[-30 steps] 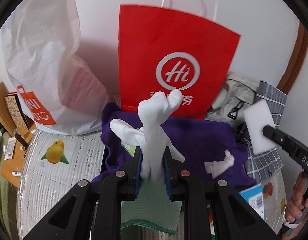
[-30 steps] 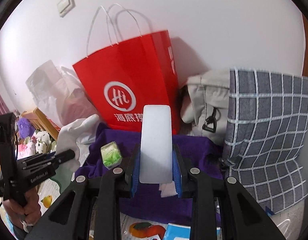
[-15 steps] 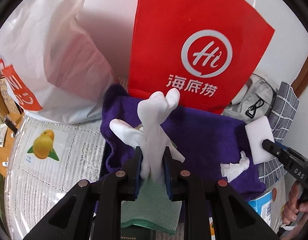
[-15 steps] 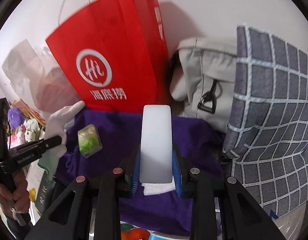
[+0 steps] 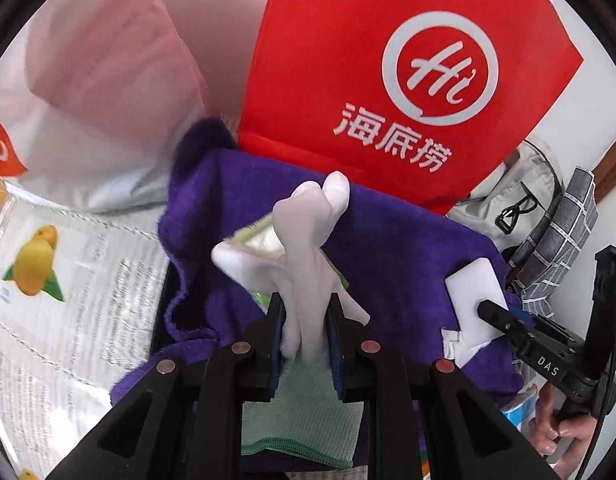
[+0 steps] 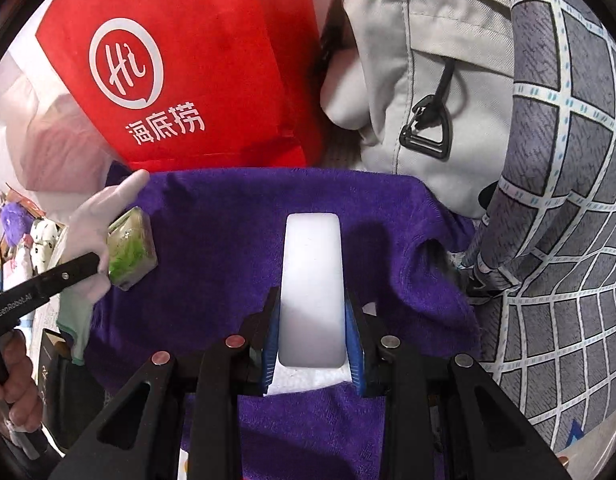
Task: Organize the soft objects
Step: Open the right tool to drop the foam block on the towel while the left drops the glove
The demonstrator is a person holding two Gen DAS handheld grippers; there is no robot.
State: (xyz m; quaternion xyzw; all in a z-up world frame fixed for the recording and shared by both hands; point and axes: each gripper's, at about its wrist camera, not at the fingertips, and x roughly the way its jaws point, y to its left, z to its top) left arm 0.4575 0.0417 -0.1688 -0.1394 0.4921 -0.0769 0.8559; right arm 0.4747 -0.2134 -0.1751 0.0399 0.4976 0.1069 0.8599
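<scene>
Nearest to us, our left gripper (image 5: pixel 305 330) pinches a white glove (image 5: pixel 303 256) by its middle, the glove's green cuff hanging below the jaws and its fingers standing up past them. Our right gripper (image 6: pixel 312 336) is clamped on a white sponge block (image 6: pixel 312 280), which sticks straight out between the blue pads, with a crumpled bit of white tissue (image 6: pixel 303 380) just under it.

Below both grippers lies a purple towel (image 6: pixel 227 240), draped over what seems to be a container whose rim we cannot make out. On it, beside the glove, sits a small green-printed packet (image 6: pixel 129 250); whether the glove touches it we cannot tell.

We judge that we are mid-carry, bringing both soft things down toward the towel to set them there. The next move calls for lowering each gripper until its load rests on the towel, then spreading the jaws and backing off without dragging the cloth. The limp glove may cling to a pad, so it wants a clean release.

Farther back stand a red paper bag (image 5: pixel 388 80), a white plastic bag (image 5: pixel 99 92), a beige bag (image 6: pixel 440 80) and a grey checked cloth (image 6: pixel 564 200), all against the wall.
</scene>
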